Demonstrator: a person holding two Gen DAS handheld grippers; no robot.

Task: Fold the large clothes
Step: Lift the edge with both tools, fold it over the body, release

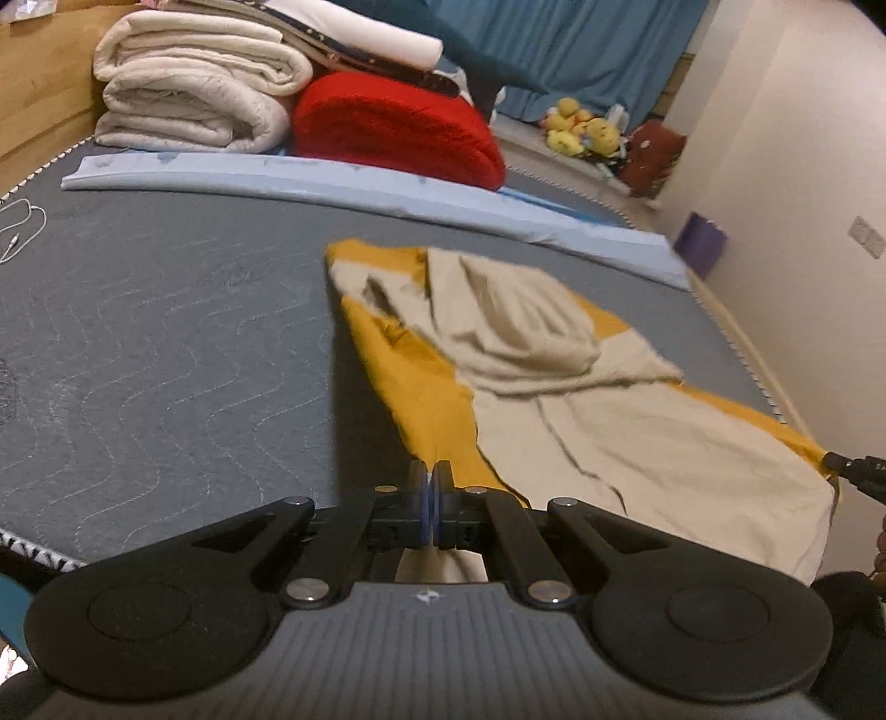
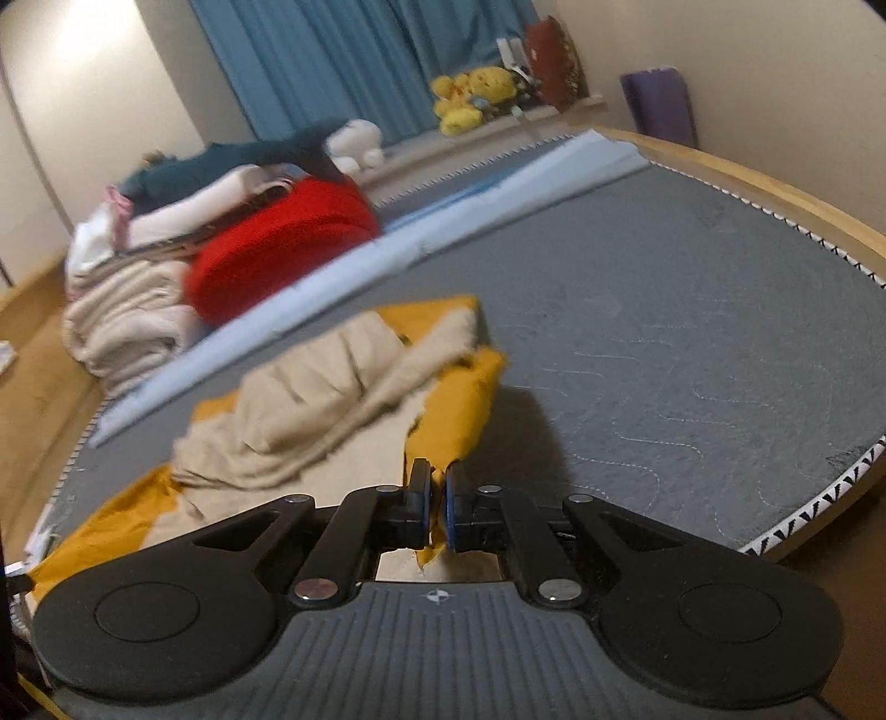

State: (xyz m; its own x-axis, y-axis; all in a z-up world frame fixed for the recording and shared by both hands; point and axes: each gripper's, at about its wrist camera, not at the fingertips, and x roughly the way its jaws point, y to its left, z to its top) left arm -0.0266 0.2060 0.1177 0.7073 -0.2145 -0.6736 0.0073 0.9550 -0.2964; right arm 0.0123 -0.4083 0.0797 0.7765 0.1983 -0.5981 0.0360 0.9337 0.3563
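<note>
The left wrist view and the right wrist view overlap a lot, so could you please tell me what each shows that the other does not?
Only the left wrist view shows the white cable on the mattress, the wall outlet and the left gripper, shut on the garment. Only the right wrist view shows the white plush and the right gripper, shut on the garment's yellow edge. Both show the garment, red blanket, cream quilts, blue curtain and yellow plush toys.
</note>
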